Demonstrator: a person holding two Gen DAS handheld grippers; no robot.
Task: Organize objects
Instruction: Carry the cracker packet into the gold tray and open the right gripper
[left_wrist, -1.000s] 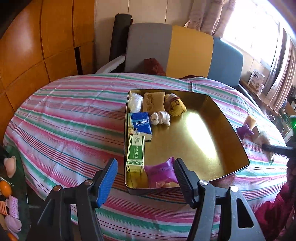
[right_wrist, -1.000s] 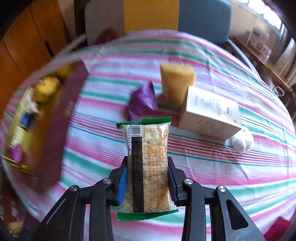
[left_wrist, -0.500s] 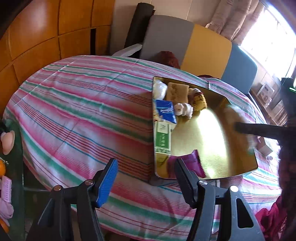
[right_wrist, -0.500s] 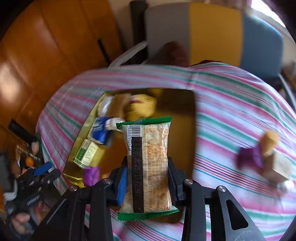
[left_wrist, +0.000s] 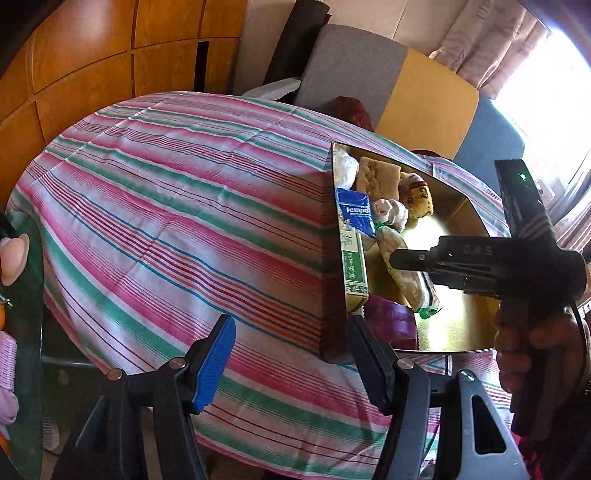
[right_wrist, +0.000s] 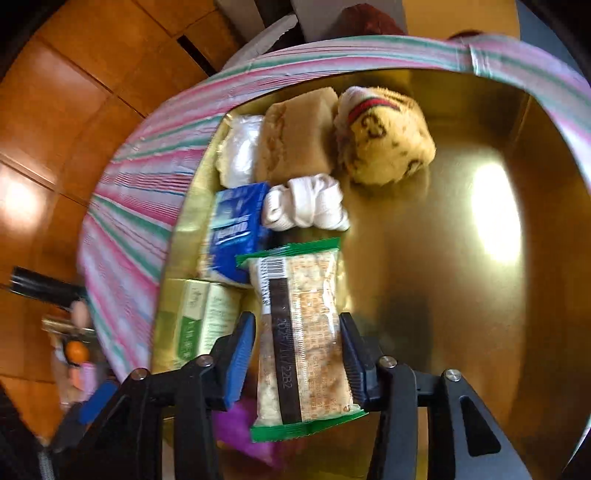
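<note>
Gold tray on striped surface, left side already packed.
Snack pack over tray's near-left part, between right gripper pads; jaws opening, left pad clear.
Risk: pack drops askew onto purple pouch / green box, blocks row.
Left gripper spread, empty, off tray's near corner; could bump rim.

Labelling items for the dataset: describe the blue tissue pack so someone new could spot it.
Find the gold tray on the striped tablecloth. Along its left wall, as the right wrist camera sees it, runs a column of items, and the blue tissue pack sits in it between a white bag and a green box. It is the only blue item there, with white lettering.
</note>
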